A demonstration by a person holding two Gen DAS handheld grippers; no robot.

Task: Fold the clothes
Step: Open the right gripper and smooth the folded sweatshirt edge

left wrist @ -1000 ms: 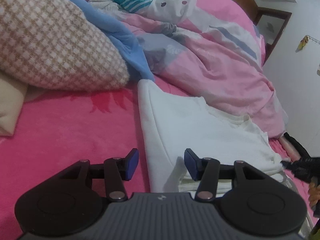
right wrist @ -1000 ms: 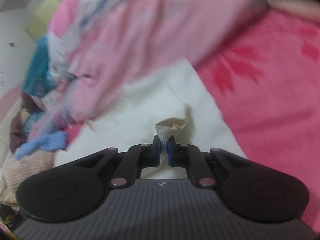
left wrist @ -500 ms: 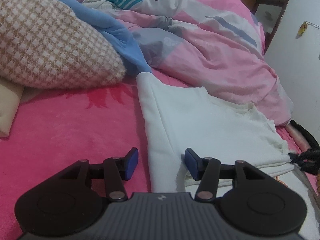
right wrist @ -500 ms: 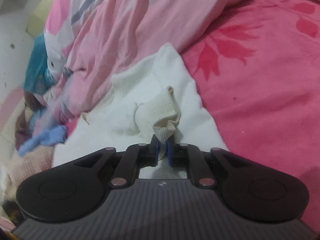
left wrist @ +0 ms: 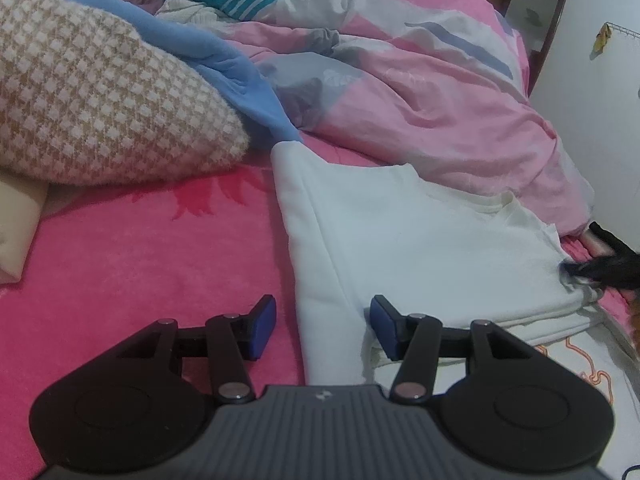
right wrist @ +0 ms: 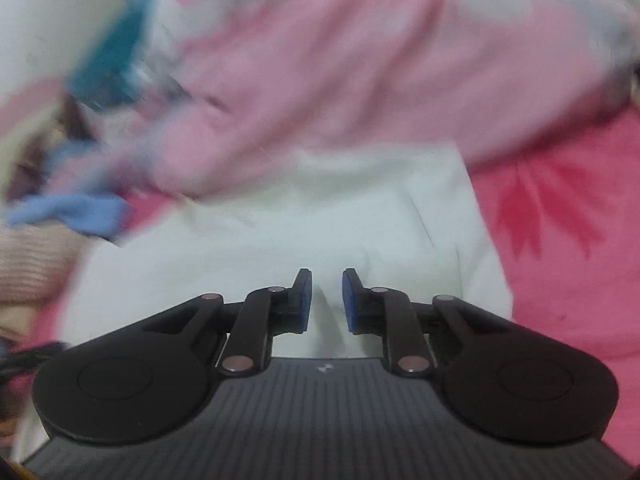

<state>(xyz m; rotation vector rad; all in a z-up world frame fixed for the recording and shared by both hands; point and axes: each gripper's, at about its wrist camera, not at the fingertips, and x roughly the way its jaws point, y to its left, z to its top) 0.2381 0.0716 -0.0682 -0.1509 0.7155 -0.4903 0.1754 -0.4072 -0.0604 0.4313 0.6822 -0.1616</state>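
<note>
Judging by layered edges, my white garment [left wrist: 420,248] lies partly folded on the pink bedspread [left wrist: 140,248]; left gripper [left wrist: 323,328] wide open, right gripper [right wrist: 325,300] slightly parted, both empty.

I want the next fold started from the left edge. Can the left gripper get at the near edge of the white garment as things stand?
Probably yes: the left gripper is open, the white garment edge lies between its fingers, nothing blocks it.

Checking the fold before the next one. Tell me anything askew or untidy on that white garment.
Mostly neat. The white garment lies flat on the pink blanket, but lower layers stick out unevenly at its near edge, beside the open left tool.
</note>
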